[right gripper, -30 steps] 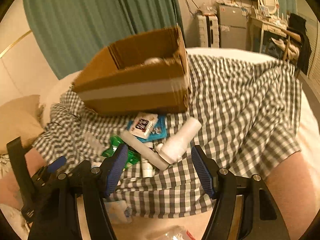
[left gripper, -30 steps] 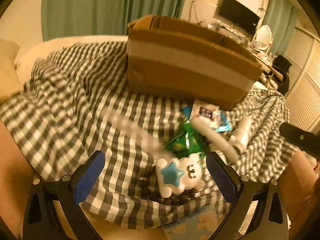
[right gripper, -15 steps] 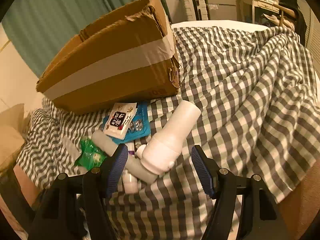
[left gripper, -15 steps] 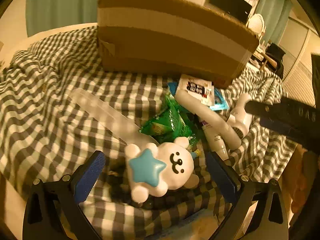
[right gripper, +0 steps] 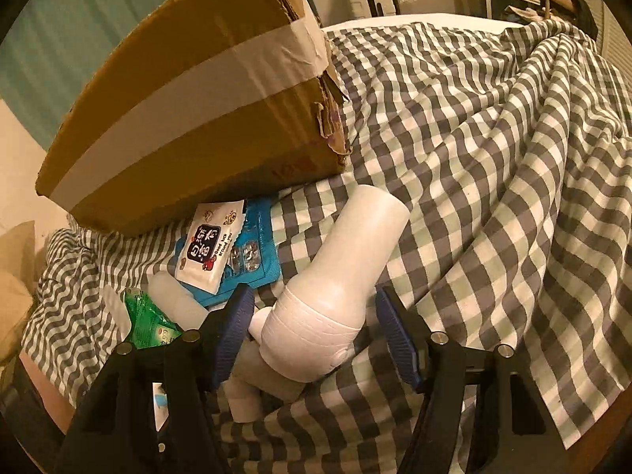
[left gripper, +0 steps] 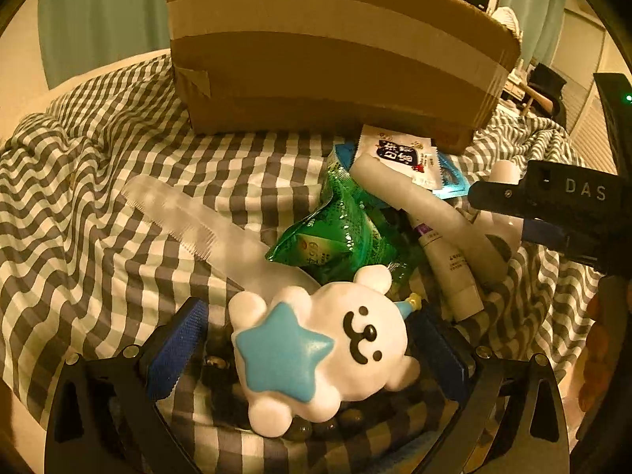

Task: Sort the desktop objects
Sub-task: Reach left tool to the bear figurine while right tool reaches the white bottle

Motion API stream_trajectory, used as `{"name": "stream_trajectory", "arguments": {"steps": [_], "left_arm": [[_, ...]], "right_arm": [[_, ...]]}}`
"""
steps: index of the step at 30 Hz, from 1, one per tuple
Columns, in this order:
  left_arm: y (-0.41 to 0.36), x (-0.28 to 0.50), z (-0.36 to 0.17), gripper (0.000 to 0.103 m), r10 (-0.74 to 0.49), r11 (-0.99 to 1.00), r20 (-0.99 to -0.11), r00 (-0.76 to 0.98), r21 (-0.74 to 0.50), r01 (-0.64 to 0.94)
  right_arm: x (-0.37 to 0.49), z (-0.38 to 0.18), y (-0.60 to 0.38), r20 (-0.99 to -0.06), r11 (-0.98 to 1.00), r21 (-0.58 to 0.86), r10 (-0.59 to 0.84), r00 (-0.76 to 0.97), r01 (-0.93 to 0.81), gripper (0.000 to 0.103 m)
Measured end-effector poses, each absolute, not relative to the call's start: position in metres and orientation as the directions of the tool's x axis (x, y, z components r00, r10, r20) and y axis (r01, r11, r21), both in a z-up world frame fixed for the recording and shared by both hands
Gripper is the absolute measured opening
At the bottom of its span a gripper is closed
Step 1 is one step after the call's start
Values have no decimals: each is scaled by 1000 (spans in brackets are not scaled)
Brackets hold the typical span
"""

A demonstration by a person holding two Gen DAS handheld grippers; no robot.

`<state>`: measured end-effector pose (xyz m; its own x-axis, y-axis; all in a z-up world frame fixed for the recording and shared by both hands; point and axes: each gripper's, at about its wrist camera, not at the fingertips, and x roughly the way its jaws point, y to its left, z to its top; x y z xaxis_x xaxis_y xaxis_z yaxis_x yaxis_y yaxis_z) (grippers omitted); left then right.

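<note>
Blue-padded right tool astride white bottle

A cardboard box sits at the far side of the checked cloth. Near of it lies a pile: a sachet on a flat packet, a snack bag, tubes, and a bottle at right. A comb lies left; a bear figure lies nearest.

Left tongs: jaws apart either side of bear toy, no contact visible
Comb: on checked cloth
Box: behind green packet
Right tongs: at right edge
</note>
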<state>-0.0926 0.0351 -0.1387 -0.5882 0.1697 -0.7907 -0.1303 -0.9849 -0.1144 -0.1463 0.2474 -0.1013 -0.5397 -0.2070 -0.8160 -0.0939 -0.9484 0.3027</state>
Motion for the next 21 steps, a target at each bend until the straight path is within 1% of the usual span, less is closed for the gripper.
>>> {"name": "stream_trajectory", "arguments": {"steps": [2, 4, 5, 6, 7, 8, 9, 21], "left_arm": [[32, -93, -138, 102, 194, -981, -782, -592, -143, -133], [29, -94, -137, 99, 205, -979, -780, -591, -164, -124], [28, -93, -136, 94, 208, -978, -776, -595, -169, -122], [27, -93, -135, 88, 210, -978, -774, -597, -171, -123], [27, -93, -134, 85, 217, -976, -771, -599, -175, -129], [26, -94, -134, 77, 220, -976, -770, -598, -175, -133], [26, -95, -134, 75, 221, -975, -771, -597, -173, -137], [23, -88, -119, 75, 236, -972, -742, -627, -180, -152]], "right_arm": [[-144, -101, 245, -815, -951, 298, -208, -541, -85, 57], [-143, -101, 245, -813, -953, 293, -205, -545, -78, 56], [-142, -100, 245, -811, -953, 292, -206, -548, -74, 54], [-141, -99, 245, -808, -953, 293, -205, -552, -74, 49], [-141, -98, 245, -806, -953, 295, -208, -554, -72, 47], [-142, -98, 242, -805, -951, 300, -212, -554, -72, 47], [-140, -98, 242, -806, -951, 300, -213, -553, -71, 47], [-122, -78, 241, -774, -949, 311, -225, -592, -46, 47]]}}
